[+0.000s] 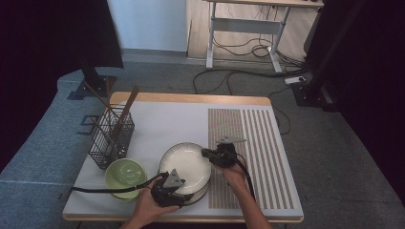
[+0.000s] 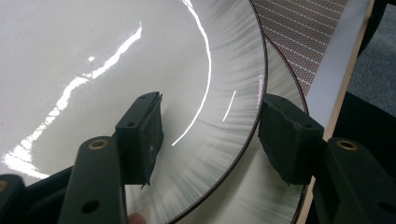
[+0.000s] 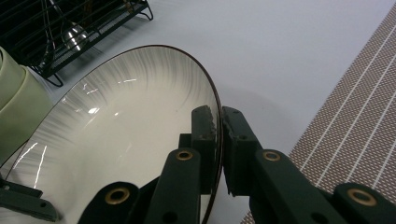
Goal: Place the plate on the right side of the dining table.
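The right gripper [image 3: 220, 140] has its jaws clamped on the rim of the top plate [image 3: 130, 135], lifting it off the lower plate [image 2: 280, 205]. The left gripper [image 2: 210, 140] straddles that rim, jaws apart. Next, I judge: close left, carry level.

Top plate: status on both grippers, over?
Right gripper shut on top plate rim. Left gripper open, astride its edge. Second plate beneath. Green bowl alongside.

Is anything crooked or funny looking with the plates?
Yes. The top plate is tipped up at its right edge, where the right gripper pinches its rim, so it sits askew on the plate beneath. The left gripper straddles the near rim, jaws open. No chips or spills show.
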Demonstrator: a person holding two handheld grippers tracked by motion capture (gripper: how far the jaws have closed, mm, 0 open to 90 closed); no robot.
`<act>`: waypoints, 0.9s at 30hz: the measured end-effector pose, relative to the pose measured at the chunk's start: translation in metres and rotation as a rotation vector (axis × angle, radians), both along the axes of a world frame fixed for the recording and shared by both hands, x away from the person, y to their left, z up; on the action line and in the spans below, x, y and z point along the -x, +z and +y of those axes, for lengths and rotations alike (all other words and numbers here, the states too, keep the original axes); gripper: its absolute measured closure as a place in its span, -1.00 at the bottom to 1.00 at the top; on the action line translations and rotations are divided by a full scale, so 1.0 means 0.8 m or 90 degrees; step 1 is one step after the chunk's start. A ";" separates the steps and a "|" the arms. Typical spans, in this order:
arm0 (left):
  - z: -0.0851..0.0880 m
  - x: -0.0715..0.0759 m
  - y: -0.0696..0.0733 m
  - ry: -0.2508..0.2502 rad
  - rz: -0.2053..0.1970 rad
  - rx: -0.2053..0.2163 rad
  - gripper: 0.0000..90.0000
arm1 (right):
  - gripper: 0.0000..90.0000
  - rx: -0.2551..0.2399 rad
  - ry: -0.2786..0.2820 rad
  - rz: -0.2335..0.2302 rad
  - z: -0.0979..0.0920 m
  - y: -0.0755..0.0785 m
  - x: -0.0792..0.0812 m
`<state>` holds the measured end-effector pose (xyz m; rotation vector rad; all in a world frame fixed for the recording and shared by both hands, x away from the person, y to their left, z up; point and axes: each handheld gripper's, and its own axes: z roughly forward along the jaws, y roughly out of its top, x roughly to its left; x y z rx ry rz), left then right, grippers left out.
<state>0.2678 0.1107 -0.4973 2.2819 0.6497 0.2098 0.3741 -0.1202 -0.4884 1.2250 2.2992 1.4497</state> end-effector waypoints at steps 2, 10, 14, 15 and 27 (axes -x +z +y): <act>0.000 0.000 0.000 -0.001 0.001 0.000 -0.11 | 0.87 0.004 -0.002 -0.002 0.000 -0.001 0.000; 0.000 0.000 0.000 -0.004 -0.002 -0.002 -0.09 | 0.74 0.007 -0.012 -0.005 0.001 -0.001 0.001; 0.000 0.000 0.000 -0.005 -0.002 -0.003 -0.08 | 0.53 -0.022 -0.014 0.012 -0.002 -0.004 -0.003; 0.000 0.000 0.000 -0.005 -0.002 -0.003 -0.08 | 0.49 -0.030 -0.011 0.016 -0.003 -0.004 -0.003; 0.000 0.000 0.000 -0.005 -0.002 -0.002 -0.08 | 0.30 -0.047 0.002 0.041 0.012 -0.019 -0.006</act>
